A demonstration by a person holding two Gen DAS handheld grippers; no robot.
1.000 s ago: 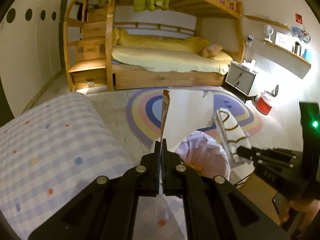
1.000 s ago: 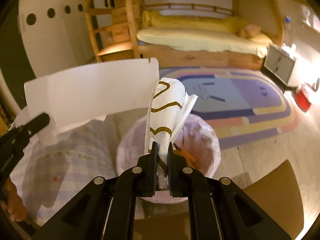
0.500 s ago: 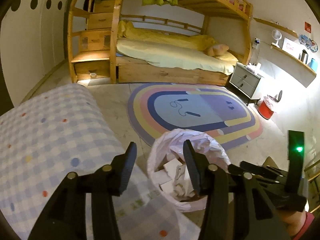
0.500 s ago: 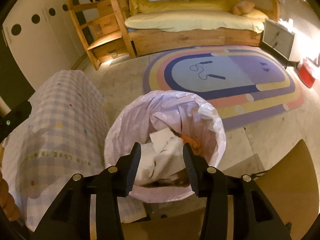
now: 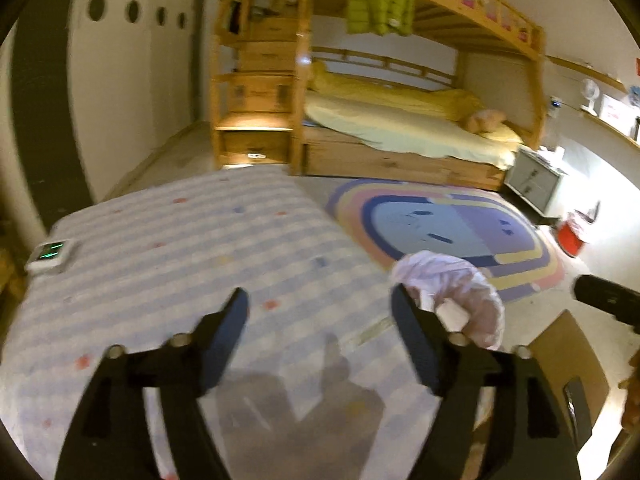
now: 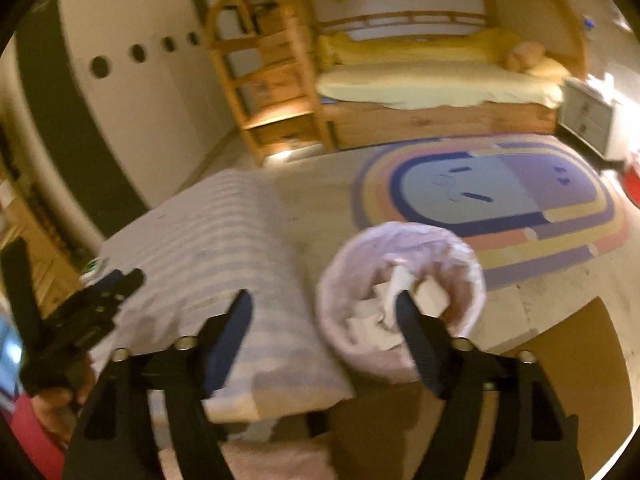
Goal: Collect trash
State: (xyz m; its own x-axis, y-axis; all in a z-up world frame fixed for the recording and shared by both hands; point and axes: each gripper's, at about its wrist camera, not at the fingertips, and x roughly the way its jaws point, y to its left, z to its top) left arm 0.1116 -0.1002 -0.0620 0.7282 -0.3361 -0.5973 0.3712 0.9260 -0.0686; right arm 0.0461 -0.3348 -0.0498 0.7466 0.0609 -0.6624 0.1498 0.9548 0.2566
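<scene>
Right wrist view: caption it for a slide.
Right gripper, fingers opening and empty, above the checked tablecloth beside a lined bin holding paper scraps.

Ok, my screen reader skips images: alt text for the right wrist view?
The right gripper, fingers opening and empty, hangs over a lined trash bin of paper scraps beside a striped tablecloth.

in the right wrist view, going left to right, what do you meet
left gripper → checked cloth → bin with paper scraps → rug → nightstand
</scene>
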